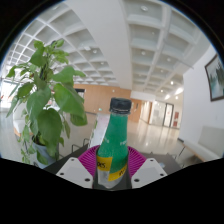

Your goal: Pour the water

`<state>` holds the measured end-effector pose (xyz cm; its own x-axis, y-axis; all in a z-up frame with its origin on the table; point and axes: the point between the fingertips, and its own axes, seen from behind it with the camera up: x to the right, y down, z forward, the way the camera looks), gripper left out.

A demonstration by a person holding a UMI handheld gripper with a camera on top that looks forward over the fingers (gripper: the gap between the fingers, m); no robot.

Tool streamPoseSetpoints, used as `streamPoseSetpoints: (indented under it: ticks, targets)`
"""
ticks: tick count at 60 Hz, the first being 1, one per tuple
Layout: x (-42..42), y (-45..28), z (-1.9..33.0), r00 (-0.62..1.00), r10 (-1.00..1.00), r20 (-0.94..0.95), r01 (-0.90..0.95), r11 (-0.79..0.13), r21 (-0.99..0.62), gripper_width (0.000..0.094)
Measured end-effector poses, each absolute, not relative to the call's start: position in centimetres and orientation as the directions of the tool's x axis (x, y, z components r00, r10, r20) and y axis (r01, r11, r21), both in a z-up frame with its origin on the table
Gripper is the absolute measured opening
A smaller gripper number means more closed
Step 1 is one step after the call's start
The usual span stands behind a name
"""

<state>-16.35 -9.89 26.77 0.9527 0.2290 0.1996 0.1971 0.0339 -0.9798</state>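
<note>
Between the gripper [111,168] fingers sits a green bottle [114,140], black cap on, both pads pinching it, raised upright. Plant [45,95] stands beside. No cup visible. Advice: hold grip firm, uncap first, tilt slowly over the receiver.

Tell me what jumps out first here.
A green bottle with a dark cap and yellow label stands upright between the gripper fingers, which look closed on it. Beside it is a large leafy plant; beyond them, a bright hallway under a white coffered ceiling.
</note>
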Motion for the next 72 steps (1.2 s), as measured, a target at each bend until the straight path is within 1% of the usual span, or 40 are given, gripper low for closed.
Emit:
streamPoseSetpoints:
  ticks: [2,4,5,11,12,21,23,24,27,34,36,40,42,43,45,54,65,72]
  targets:
    - [-16.2,-9.6,24.1,0.955,0.24,0.174,0.183,-0.015,-0.983,0.0381]
    - [-13.7,-9.2,22.2,0.956,0.246,0.163,0.182,-0.056,-0.982,0.0382]
    - [-15.7,-9.2,20.4,0.957,0.241,0.16,0.182,-0.075,-0.98,0.0382]
    - [-13.8,-8.7,14.8,0.958,0.232,0.167,0.207,-0.164,-0.964,0.0382]
    - [-14.6,-8.6,13.5,0.96,0.229,0.163,0.206,-0.179,-0.962,0.0382]
    - [-13.4,-9.1,7.7,0.965,0.226,0.132,0.192,-0.268,-0.944,0.0386]
    - [-13.5,-8.9,8.4,0.965,0.225,0.134,0.184,-0.22,-0.958,0.0388]
    - [-13.3,-9.0,7.8,0.965,0.223,0.141,0.193,-0.232,-0.953,0.0391]
    - [-13.2,-9.0,8.3,0.968,0.215,0.132,0.18,-0.221,-0.959,0.0394]
    - [-13.2,-8.7,8.0,0.969,0.204,0.14,0.19,-0.245,-0.951,0.0539]
    - [-13.0,-9.1,7.5,0.968,0.2,0.149,0.203,-0.282,-0.938,0.0612]
    - [-12.9,-10.3,6.4,0.968,0.202,0.152,0.217,-0.354,-0.91,0.088]
    - [-12.8,-11.0,5.9,0.97,0.2,0.141,0.208,-0.37,-0.905,0.0842]
    - [-12.8,-11.5,6.0,0.971,0.197,0.139,0.205,-0.376,-0.904,0.084]
    - [-12.7,-12.4,6.3,0.973,0.188,0.134,0.198,-0.382,-0.903,0.0855]
    - [-12.0,-17.8,8.1,0.982,0.129,0.139,0.18,-0.401,-0.898,0.0856]
    - [-11.2,-26.0,11.6,0.986,0.087,0.146,0.168,-0.395,-0.903,0.0854]
    - [-11.1,-31.1,12.9,0.99,0.077,0.119,0.14,-0.401,-0.905,0.0856]
